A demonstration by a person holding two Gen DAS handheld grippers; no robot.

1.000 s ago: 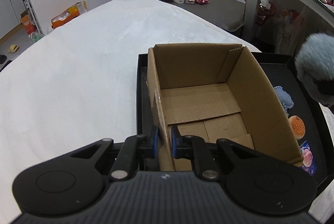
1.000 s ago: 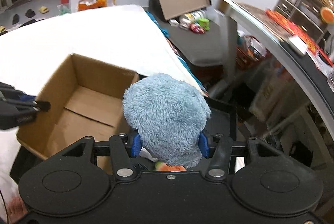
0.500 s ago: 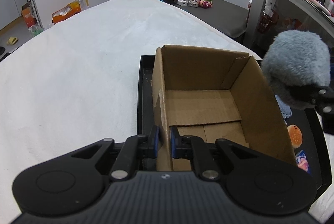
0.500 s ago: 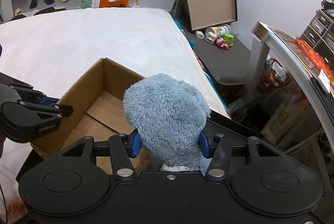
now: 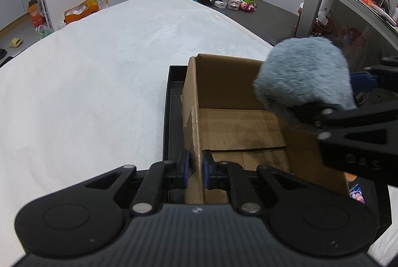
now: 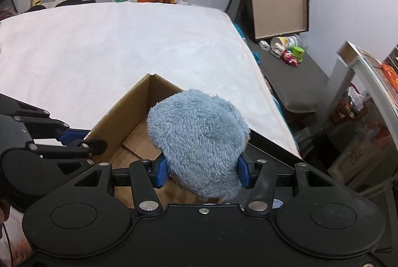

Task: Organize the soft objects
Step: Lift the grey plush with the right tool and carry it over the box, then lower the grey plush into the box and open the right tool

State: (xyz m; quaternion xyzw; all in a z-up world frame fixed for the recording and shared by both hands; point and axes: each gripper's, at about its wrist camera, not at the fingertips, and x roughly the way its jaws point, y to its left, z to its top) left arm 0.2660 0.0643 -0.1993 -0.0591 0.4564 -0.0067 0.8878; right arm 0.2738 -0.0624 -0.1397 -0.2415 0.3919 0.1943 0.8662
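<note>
While the left tool (image 5: 196, 168) stays clamped on the box wall (image 5: 192, 117), the right tool (image 6: 202, 173), gripping the blue plush (image 6: 199, 142), has moved over the box.

Embossed characters resembling "DAS" are seen on the right tongs (image 5: 358, 93), blurred. No other text can be read.

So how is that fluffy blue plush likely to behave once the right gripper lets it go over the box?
The blue plush bulges around the right gripper, so it is probably soft and squashy. It looks light, likely landing gently in the cardboard box. The left gripper pinches the box wall, so tipping seems unlikely.
</note>
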